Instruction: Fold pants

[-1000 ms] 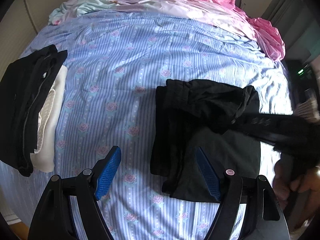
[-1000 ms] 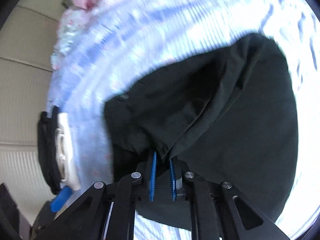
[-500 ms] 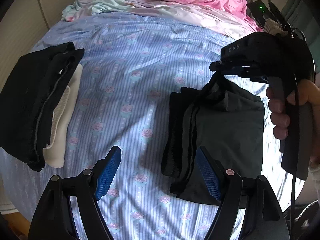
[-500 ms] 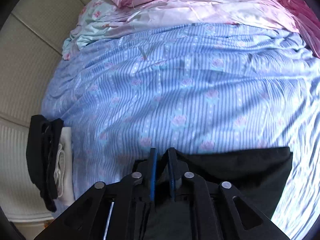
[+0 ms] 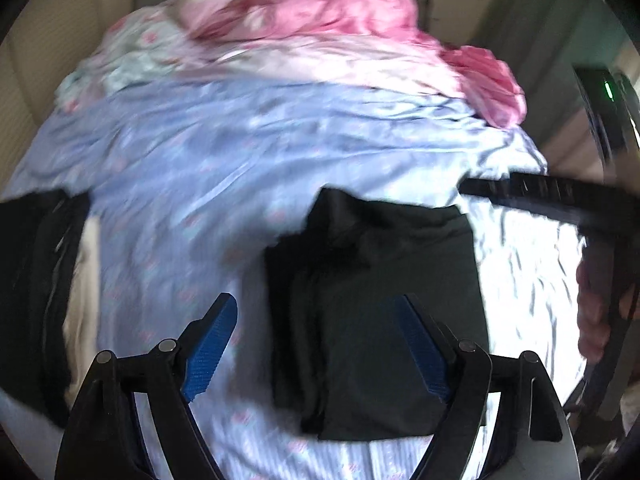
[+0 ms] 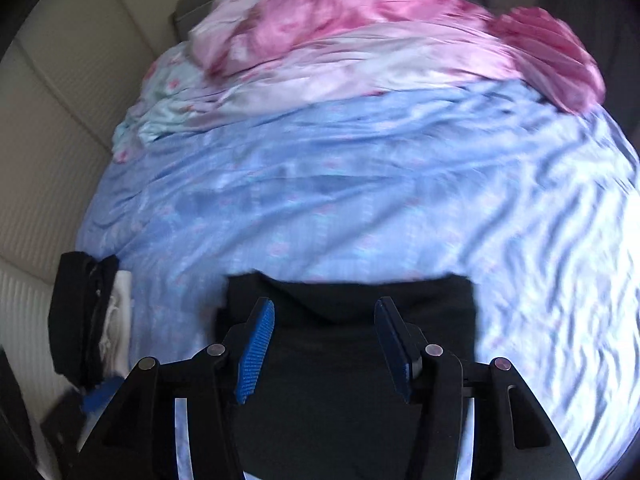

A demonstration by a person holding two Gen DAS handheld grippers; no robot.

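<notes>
The black pants (image 5: pixel 376 280) lie folded into a compact rectangle on the blue flowered sheet (image 5: pixel 200 184). My left gripper (image 5: pixel 316 344) hovers over their left edge, its jaws wide and opening, with nothing pressed between the blue pads. In the right wrist view the pants (image 6: pixel 440 304) lie just under my right gripper (image 6: pixel 325 354), whose jaws are opening and stand clear of the cloth. The right gripper (image 5: pixel 540 196) also shows at the right edge of the left wrist view, held by a hand (image 5: pixel 592 308).
A stack of folded black and cream clothes (image 5: pixel 36 280) (image 6: pixel 84 312) sits at the bed's left edge. A crumpled pink duvet (image 6: pixel 360 12) and pale bedding fill the far end. A padded wall (image 6: pixel 60 120) runs along the left.
The right gripper let go of the pants, opened and rose. The lifted flap now lies flat on the folded pants. The left gripper shifted and the view swung towards the bed's far end.
</notes>
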